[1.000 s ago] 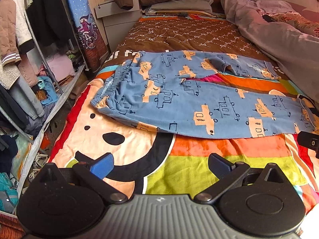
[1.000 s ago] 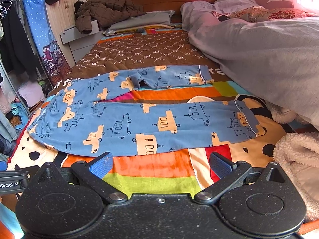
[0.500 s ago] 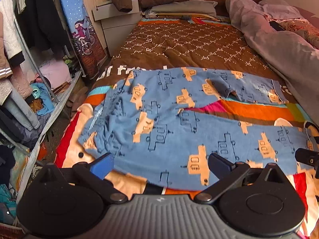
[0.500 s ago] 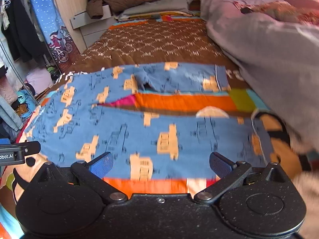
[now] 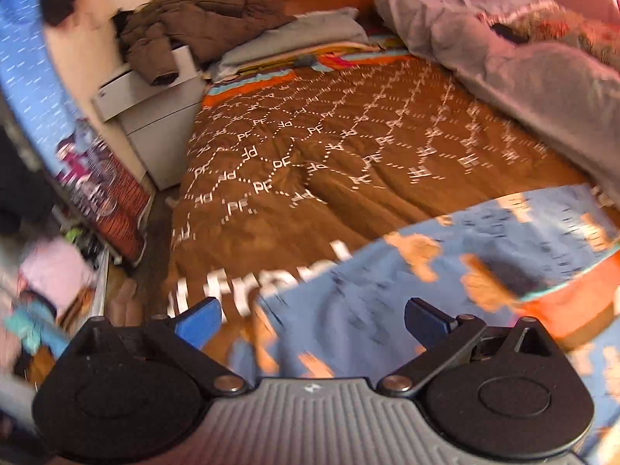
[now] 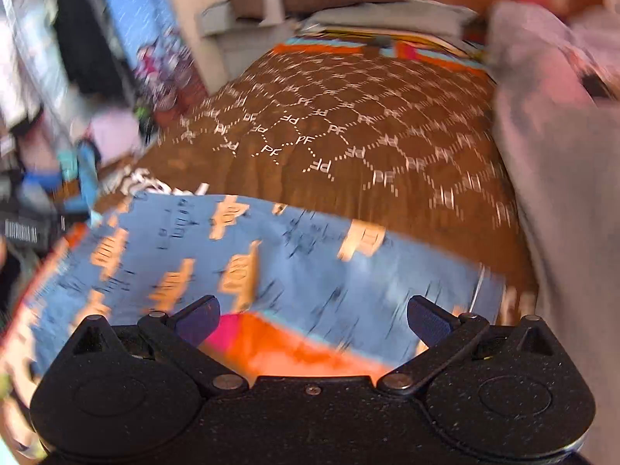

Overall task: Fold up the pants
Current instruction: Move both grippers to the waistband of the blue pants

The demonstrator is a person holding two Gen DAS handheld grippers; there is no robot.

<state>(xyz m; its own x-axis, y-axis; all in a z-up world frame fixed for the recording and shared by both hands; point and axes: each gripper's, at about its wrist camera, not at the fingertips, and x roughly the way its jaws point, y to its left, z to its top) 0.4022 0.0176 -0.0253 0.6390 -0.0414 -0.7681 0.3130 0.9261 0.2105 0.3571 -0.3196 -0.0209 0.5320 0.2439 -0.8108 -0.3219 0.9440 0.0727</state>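
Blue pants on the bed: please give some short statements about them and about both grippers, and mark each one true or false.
1. The left gripper is shut on the blue pants. False: its jaws stand wide apart and hold nothing.
2. The right gripper is open. True.
3. The pants are printed with orange vehicles. True.
4. The pants hang from a clothes rack. False: they lie on the bed, near the brown quilt.
5. A brown jacket lies near the head of the bed. True.
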